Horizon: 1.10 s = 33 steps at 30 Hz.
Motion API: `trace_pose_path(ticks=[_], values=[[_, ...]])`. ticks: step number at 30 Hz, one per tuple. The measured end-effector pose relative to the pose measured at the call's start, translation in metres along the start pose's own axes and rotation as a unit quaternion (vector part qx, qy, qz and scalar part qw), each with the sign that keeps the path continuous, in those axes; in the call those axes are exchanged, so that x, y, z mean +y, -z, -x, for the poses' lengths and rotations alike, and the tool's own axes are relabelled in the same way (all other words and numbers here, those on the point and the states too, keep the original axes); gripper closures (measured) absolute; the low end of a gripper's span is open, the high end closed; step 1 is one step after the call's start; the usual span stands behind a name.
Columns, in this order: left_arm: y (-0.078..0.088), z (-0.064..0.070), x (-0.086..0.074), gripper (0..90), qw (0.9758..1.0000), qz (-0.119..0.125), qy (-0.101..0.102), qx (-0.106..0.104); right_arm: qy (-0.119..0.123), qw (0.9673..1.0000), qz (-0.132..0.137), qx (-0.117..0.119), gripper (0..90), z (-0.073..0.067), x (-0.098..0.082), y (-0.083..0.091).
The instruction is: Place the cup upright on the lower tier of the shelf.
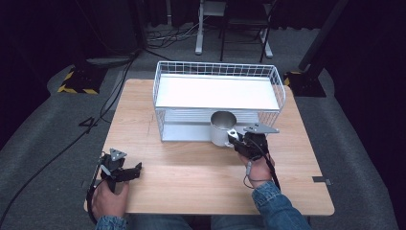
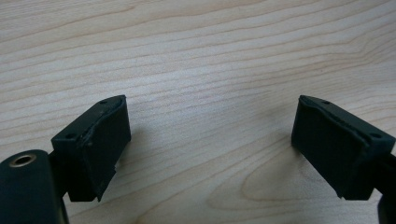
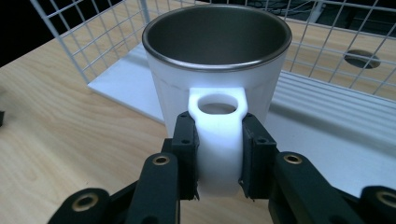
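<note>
Light wooden table (image 1: pixel 191 177) w/ white wire basket (image 1: pixel 163 84). Right gripper (image 3: pixel 218 158) is clamping white, steel-lined mug (image 3: pixel 217 60) by its handle. Left gripper (image 2: pixel 210 135) is resting wide open, empty.

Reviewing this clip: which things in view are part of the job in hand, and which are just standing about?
In the job:
- white mug, steel-lined, upright
- right gripper, shut on the mug's handle
- white wire rack, right behind the mug

Standing about:
- left gripper, jaws apart over bare wooden table
- chair legs on the floor beyond
- floor cables
</note>
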<state>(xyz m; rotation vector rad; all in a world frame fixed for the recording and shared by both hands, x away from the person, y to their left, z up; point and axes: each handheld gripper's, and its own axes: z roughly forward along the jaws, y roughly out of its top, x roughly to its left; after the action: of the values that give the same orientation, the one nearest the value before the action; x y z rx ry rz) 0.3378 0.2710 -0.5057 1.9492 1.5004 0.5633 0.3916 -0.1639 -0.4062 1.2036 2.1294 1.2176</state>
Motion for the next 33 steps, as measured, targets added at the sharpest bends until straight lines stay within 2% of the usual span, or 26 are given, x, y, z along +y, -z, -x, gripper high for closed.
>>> trace_pose_path(ticks=[2,8,17,26,33], values=[[0.000,0.000,0.000,12.1,1.0000,0.000,0.000,0.000,-0.001,1.0000,0.002,-0.002,71.5,0.001,0.001,-0.003],[0.000,0.000,0.000,12.1,1.0000,0.000,0.000,0.000,0.006,0.9995,0.013,-0.028,71.5,0.008,0.006,-0.023],[0.000,0.000,0.000,12.1,1.0000,-0.001,-0.001,0.000,0.004,0.9991,0.015,-0.040,71.5,0.013,0.004,-0.043],[0.000,0.000,0.000,12.1,1.0000,0.000,0.000,0.000,0.008,0.9989,0.016,-0.044,71.5,0.014,0.001,-0.054],[0.000,0.000,0.000,12.1,1.0000,-0.001,-0.001,0.000,0.010,0.9989,0.018,-0.042,71.4,0.013,0.000,-0.055]])
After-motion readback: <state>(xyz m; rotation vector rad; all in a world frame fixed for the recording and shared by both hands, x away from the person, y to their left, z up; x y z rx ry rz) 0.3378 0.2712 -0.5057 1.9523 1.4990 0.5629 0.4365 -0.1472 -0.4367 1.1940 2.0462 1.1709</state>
